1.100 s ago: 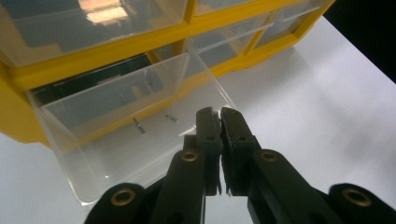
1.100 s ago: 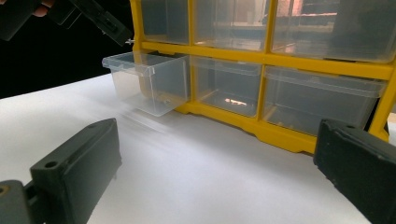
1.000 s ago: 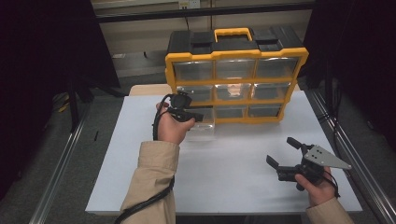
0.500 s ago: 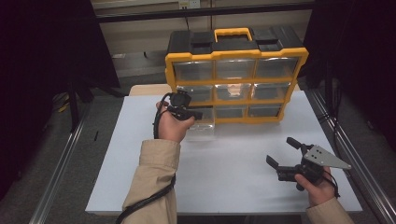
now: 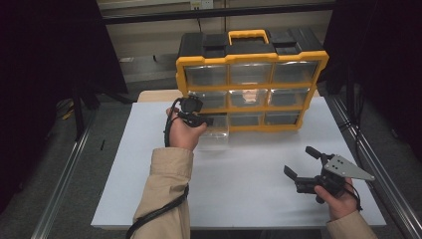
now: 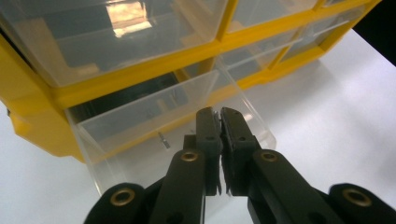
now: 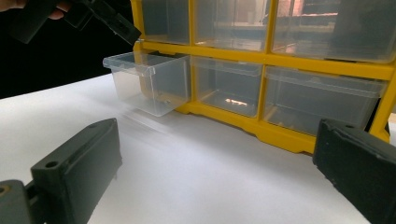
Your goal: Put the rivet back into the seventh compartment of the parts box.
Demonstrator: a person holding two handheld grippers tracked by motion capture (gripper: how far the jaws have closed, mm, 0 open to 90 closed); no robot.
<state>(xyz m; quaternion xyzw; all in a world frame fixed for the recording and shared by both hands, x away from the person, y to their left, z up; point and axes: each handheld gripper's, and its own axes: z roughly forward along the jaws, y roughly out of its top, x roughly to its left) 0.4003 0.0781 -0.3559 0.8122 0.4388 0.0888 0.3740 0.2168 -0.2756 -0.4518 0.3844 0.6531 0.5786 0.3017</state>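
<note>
1. Sitting nearest the person, at the front right of the white counter point(image 5: 239, 189), the right tool point(image 5: 299, 169) is being held with its jaws wide apart and nothing between them; in the right gripper view, both black jaws are standing far apart above bare counter.
2. Reaching farther in, the left tool point(image 6: 219, 135) is being held by a hand point(image 5: 183, 133) in a tan sleeve, and its jaws are pressing together on the thin front wall of a clear plastic drawer point(image 6: 154, 126).
3. Sticking out from the bottom left slot of the organizer, the drawer point(image 5: 215, 135) is resting over the counter, pulled partway from its slot; a small metal piece, possibly a screw point(image 6: 163, 139), is lying inside it.
4. Standing at the far edge of the counter, the yellow and black organizer point(image 5: 251, 102) is holding three rows of clear drawers, the others lying pushed in, with a yellow handle point(image 5: 247, 36) on top.
</note>
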